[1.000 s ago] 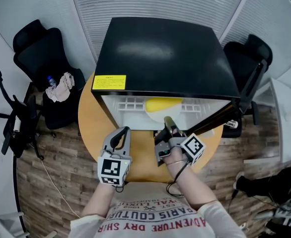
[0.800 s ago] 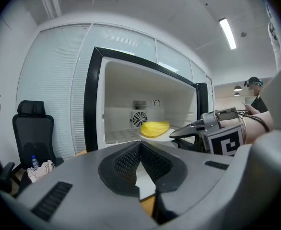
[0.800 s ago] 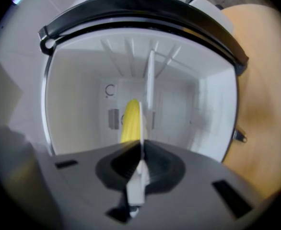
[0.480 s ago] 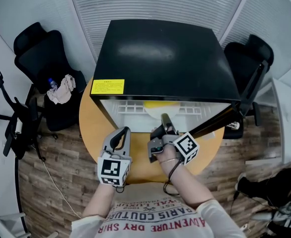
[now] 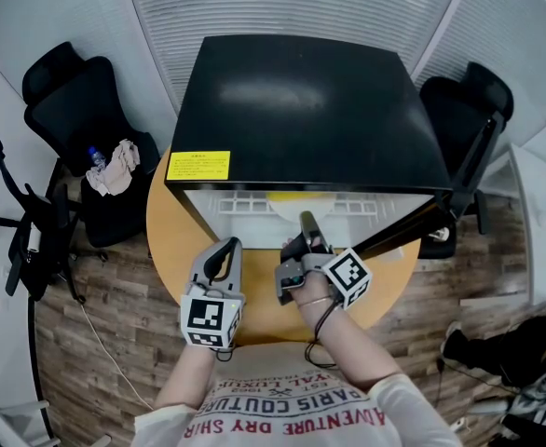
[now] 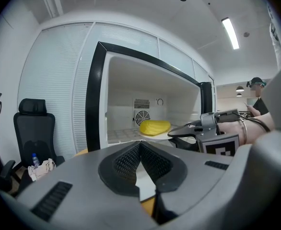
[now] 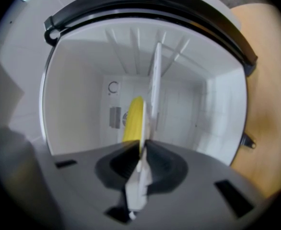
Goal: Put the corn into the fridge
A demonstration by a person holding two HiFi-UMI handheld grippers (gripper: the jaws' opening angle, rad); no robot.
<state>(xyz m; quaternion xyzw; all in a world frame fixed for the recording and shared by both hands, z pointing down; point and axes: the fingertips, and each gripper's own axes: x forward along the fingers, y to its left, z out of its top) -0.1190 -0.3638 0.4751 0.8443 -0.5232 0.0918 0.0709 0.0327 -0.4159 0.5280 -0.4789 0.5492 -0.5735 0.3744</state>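
L tongs [image 5: 225, 250] shut, empty; R tongs [image 5: 306, 223] clamped on plate [image 7: 156, 75] rim.

Office furniture stood around a round wooden table [image 5: 164, 240].
A black office chair [image 5: 73, 96] stood left of the table on the plank floor [image 5: 87, 361], with a small bottle [image 5: 94, 153] and a crumpled cloth [image 5: 116, 168] on its seat. A second black chair [image 5: 470, 96] stood to the right, and a white slatted wall [image 5: 282, 3] rose behind.
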